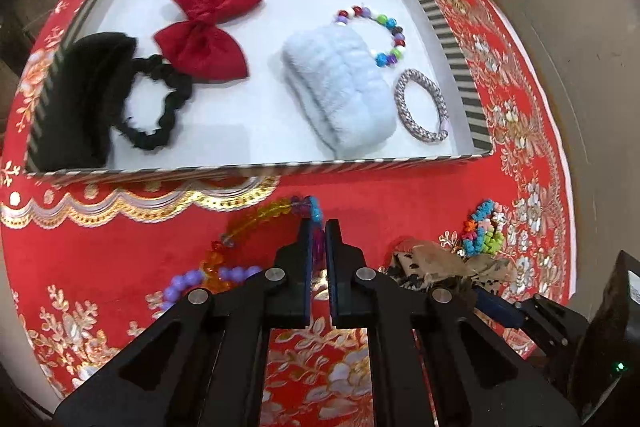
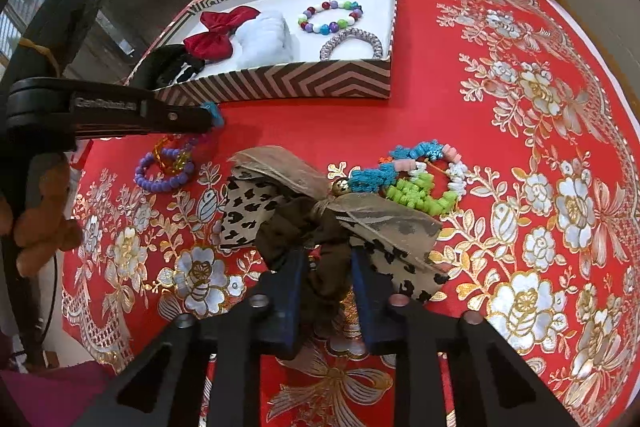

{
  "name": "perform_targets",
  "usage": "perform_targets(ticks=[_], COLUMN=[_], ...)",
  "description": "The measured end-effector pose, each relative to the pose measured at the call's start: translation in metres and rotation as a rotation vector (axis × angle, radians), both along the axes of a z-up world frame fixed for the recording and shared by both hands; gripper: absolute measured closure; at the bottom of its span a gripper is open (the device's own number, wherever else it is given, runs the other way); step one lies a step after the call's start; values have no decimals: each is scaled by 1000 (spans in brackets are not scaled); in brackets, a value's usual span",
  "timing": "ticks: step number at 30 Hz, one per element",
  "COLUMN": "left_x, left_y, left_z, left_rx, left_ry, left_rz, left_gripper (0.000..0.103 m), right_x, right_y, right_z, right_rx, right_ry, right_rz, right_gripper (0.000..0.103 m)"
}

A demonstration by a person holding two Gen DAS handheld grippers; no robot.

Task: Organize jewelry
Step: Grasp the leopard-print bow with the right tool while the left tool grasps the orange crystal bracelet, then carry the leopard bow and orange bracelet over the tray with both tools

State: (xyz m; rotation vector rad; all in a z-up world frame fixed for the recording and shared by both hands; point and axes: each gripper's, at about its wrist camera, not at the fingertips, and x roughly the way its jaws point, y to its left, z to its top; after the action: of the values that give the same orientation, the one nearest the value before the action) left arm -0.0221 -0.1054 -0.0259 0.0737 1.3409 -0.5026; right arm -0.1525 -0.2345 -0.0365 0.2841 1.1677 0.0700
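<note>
- Clear plastic beads in yellow, orange, purple and blue make the bracelet (image 1: pixel 256 223) that the left gripper (image 1: pixel 319 227) has pinched: its jaws are almost together, with the blue and pink beads between the pads.
- Leopard-print fabric, a bow hair tie (image 2: pixel 320 223), lies directly at the tips of the right gripper (image 2: pixel 330 267); the jaws are narrow and squeeze its dark brown middle.
- Beyond both grippers stands the striped box (image 1: pixel 460 67), which already holds a red bow (image 1: pixel 204 27), a black scrunchie (image 1: pixel 156 107), a pale blue fluffy piece (image 1: pixel 340 87), a round-bead bracelet (image 1: pixel 384 27) and a silver braided ring (image 1: pixel 420 107).
- Still on the red cloth (image 2: pixel 520 107): a purple bead bracelet (image 2: pixel 164 179) near the left gripper, and a colourful crocheted band (image 2: pixel 420 179) beyond the right gripper.
- I judge the task a little over half done.
</note>
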Motion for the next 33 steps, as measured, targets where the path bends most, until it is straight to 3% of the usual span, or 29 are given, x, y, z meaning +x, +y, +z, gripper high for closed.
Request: perform_targets(ticks=[7, 14, 16, 18, 20, 28, 30, 33], left_x=[-1, -1, -3, -8, -13, -20, -17, -17], left_y=[23, 25, 23, 19, 12, -13, -15, -18], left_z=[21, 18, 15, 13, 9, -9, -12, -15], left_rx=[-47, -43, -29, 3, 31, 148, 147, 160], left_ry=[3, 12, 12, 0, -18, -73, -67, -78], left_rz=[39, 57, 41, 6, -33, -154, -165, -191], left_gripper=[99, 98, 96, 78, 73, 74, 89, 95], right_x=[-3, -7, -8, -9, -11, -15, -16, -17], right_y=[-10, -13, -12, -11, -10, -7, -7, -5], right_z=[10, 26, 25, 23, 21, 18, 18, 17], right_rx=[59, 73, 76, 80, 87, 94, 97, 105], right_ry=[-18, -37, -32, -25, -20, -11, -11, -12], right_rz=[5, 29, 33, 34, 30, 20, 15, 6], right_gripper=[90, 91, 91, 91, 91, 91, 91, 91])
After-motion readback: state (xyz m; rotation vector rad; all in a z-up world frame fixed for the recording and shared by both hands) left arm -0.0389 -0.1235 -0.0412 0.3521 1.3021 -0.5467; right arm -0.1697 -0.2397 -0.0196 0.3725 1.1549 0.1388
